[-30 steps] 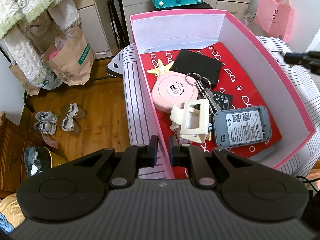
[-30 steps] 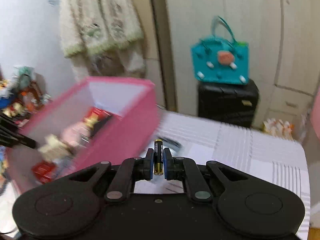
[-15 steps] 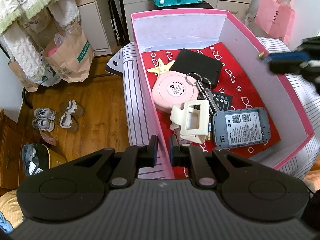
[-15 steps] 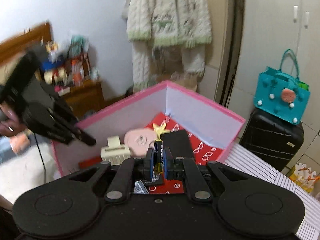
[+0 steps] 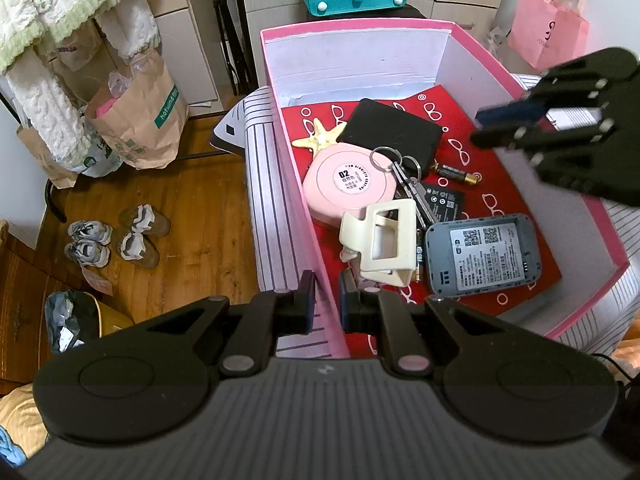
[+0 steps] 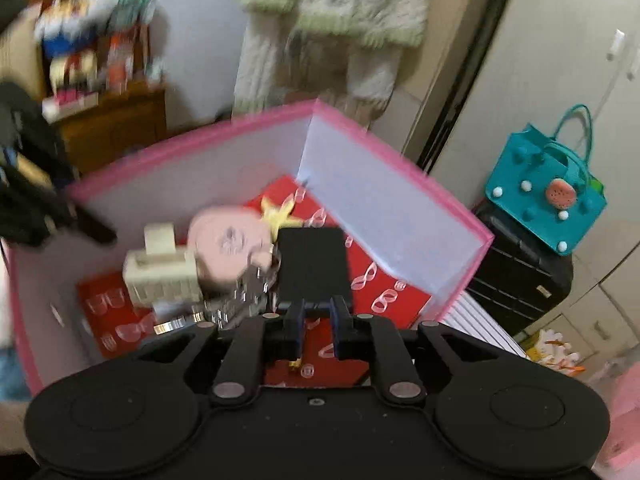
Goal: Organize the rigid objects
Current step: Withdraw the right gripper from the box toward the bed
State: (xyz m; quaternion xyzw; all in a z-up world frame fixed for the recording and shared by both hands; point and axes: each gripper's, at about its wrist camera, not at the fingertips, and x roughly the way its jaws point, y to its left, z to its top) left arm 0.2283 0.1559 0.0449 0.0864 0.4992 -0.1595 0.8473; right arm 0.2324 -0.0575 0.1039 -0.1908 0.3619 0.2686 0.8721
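Observation:
An open pink box (image 5: 276,168) with a red mat holds a pink round case (image 5: 348,184), keys (image 5: 404,176), a cream hair claw (image 5: 380,244), a grey router (image 5: 480,256), a black case (image 5: 392,132) and a starfish (image 5: 320,136). A black-and-gold battery (image 5: 456,172) lies on the mat beside the keys. My right gripper (image 5: 478,128) hovers over the box's right side; in its own view (image 6: 318,308) its jaws are opening with nothing between them. My left gripper (image 5: 326,292) is shut on the box's near left wall.
The box stands on a striped cloth (image 5: 260,184). Paper bags (image 5: 136,120) and shoes (image 5: 112,236) sit on the wooden floor at left. A teal bag (image 6: 548,196) rests on a black suitcase (image 6: 516,280) behind the box. A pink bag (image 5: 548,32) hangs at the far right.
The right gripper swung in from the right over the box and rolled; the battery left its jaws and now lies on the red mat. The left gripper kept still.

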